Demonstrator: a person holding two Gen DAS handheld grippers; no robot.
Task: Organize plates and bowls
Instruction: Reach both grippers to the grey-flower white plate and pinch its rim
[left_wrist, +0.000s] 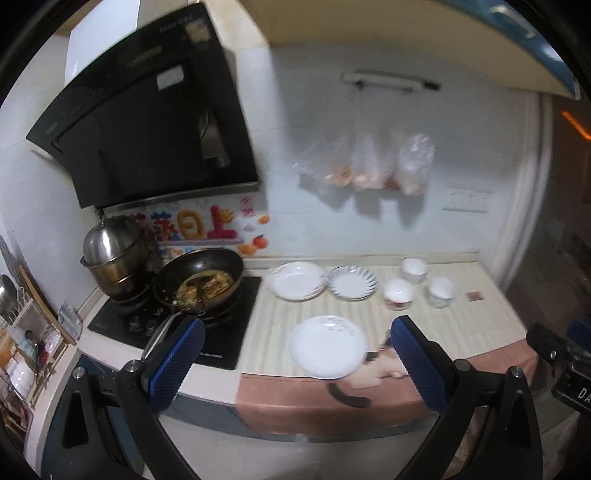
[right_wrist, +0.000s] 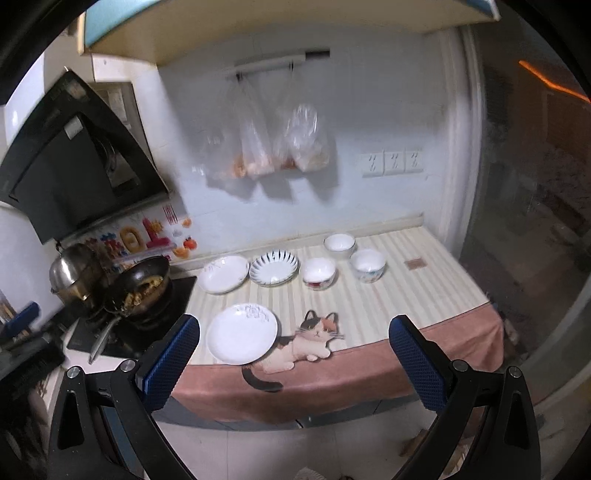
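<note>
A white plate lies near the counter's front edge. Behind it sit a white plate and a blue-striped plate. Three small white bowls stand to their right, one nearer and one at the back. My left gripper is open and empty, held off the counter in front of the near plate. My right gripper is also open and empty, back from the counter edge.
A striped cloth with a cat picture covers the counter and hangs over its front. A wok with food sits on the black hob at left, beside steel pots. Plastic bags hang on the wall.
</note>
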